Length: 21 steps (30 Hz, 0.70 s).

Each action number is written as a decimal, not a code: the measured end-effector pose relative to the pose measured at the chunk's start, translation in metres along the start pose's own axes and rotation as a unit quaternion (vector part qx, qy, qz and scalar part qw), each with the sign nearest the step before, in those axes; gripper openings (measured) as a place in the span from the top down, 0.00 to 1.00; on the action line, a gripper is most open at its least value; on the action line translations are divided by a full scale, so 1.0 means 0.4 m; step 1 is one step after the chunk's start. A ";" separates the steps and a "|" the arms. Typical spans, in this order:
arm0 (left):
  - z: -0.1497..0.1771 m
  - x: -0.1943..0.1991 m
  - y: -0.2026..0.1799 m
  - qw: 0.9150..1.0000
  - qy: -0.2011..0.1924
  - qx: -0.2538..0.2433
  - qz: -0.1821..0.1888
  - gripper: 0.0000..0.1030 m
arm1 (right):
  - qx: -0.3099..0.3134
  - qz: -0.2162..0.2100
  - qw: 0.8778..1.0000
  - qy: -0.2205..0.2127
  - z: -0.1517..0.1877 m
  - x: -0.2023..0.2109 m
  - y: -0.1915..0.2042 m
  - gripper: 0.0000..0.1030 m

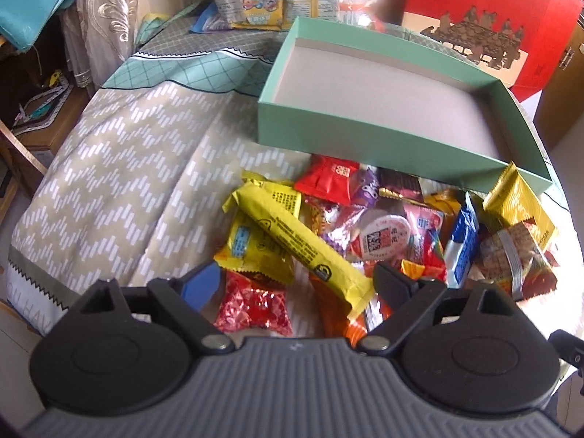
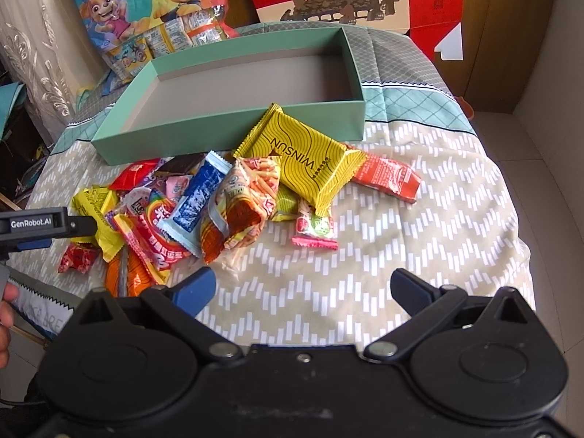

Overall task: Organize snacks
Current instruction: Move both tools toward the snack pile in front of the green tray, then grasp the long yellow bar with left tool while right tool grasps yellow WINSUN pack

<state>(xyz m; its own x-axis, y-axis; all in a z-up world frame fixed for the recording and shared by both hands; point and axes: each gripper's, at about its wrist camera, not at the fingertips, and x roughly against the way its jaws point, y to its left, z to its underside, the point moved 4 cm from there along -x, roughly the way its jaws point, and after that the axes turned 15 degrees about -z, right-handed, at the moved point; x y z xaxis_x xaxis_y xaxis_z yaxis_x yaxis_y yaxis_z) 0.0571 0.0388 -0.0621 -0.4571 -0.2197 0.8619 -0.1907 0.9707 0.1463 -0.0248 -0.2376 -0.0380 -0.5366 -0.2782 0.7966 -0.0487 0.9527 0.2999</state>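
Both claws were released, the left claw over the snack pile, the right claw near the empty green box.

- We see a mint-green box with a grey inside.
- Our cloth is beige with white dashed zigzags.
- The WINSUN packet is yellow with black wavy lines.
- A long yellow bar carries black print.
- One red carton stands behind.
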 end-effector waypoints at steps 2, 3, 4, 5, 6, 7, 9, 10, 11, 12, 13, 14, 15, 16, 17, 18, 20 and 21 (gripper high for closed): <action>-0.010 -0.017 -0.007 1.000 0.003 0.006 -0.005 0.17 | -0.004 0.001 1.000 -0.002 -0.008 -0.005 -0.009 0.00; -0.014 -0.026 -0.012 1.000 0.004 0.006 -0.009 0.18 | -0.006 -0.001 1.000 -0.005 -0.012 -0.007 -0.014 0.00; -0.018 -0.034 -0.016 1.000 0.005 0.005 -0.013 0.20 | -0.008 -0.004 1.000 -0.007 -0.017 -0.008 -0.020 0.00; -0.021 -0.044 -0.022 1.000 0.004 0.002 -0.018 0.26 | -0.010 -0.007 1.000 -0.009 -0.023 -0.010 -0.026 0.00; -0.023 -0.052 -0.028 1.000 0.004 -0.003 -0.021 0.31 | -0.012 -0.009 1.000 -0.011 -0.030 -0.013 -0.033 0.00; -0.025 -0.058 -0.033 1.000 0.002 -0.007 -0.020 0.46 | -0.014 -0.010 1.000 -0.016 -0.038 -0.014 -0.041 0.00; -0.028 -0.065 -0.045 1.000 -0.007 -0.019 -0.020 0.70 | -0.018 -0.004 0.999 -0.033 -0.056 -0.015 -0.065 0.00; -0.029 -0.066 -0.050 0.999 -0.014 -0.027 -0.023 0.79 | -0.018 0.003 0.999 -0.043 -0.064 -0.014 -0.075 0.03; -0.031 -0.067 -0.059 0.999 -0.021 -0.039 -0.022 0.81 | -0.016 0.008 0.998 -0.052 -0.072 -0.014 -0.085 0.10; -0.032 -0.068 -0.069 0.998 -0.027 -0.051 -0.022 0.81 | -0.016 0.011 0.998 -0.059 -0.081 -0.016 -0.095 0.18; -0.033 -0.069 -0.076 0.997 -0.032 -0.060 -0.019 0.81 | -0.017 0.011 0.998 -0.067 -0.090 -0.019 -0.104 0.24; -0.035 -0.068 -0.088 0.997 -0.038 -0.073 -0.013 0.81 | -0.016 0.009 0.997 -0.071 -0.102 -0.024 -0.113 0.36; -0.036 -0.067 -0.097 0.996 -0.042 -0.082 -0.005 0.81 | -0.011 0.010 0.997 -0.073 -0.117 -0.032 -0.122 0.41; -0.038 -0.066 -0.107 0.995 -0.042 -0.090 0.005 0.81 | -0.007 0.012 0.997 -0.074 -0.130 -0.040 -0.127 0.42; -0.039 -0.065 -0.117 0.994 -0.042 -0.098 0.018 0.81 | 0.004 0.016 0.997 -0.077 -0.146 -0.051 -0.127 0.48; -0.039 -0.064 -0.125 0.994 -0.041 -0.102 0.028 0.81 | 0.014 0.018 0.997 -0.076 -0.160 -0.063 -0.128 0.52; -0.040 -0.062 -0.133 0.993 -0.043 -0.108 0.036 0.81 | 0.030 0.017 0.997 -0.066 -0.182 -0.090 -0.126 0.53; -0.040 -0.063 -0.134 0.992 -0.043 -0.110 0.037 0.81 | 0.043 0.014 0.997 -0.057 -0.192 -0.107 -0.120 0.53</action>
<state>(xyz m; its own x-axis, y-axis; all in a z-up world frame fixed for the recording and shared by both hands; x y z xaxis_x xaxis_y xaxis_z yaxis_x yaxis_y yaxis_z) 0.0927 -0.0060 -0.0839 -0.5372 -0.1454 0.8308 0.0353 0.9803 0.1944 0.0652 -0.2808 -0.0462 -0.6303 -0.2395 0.7384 -0.1013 0.9685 0.2277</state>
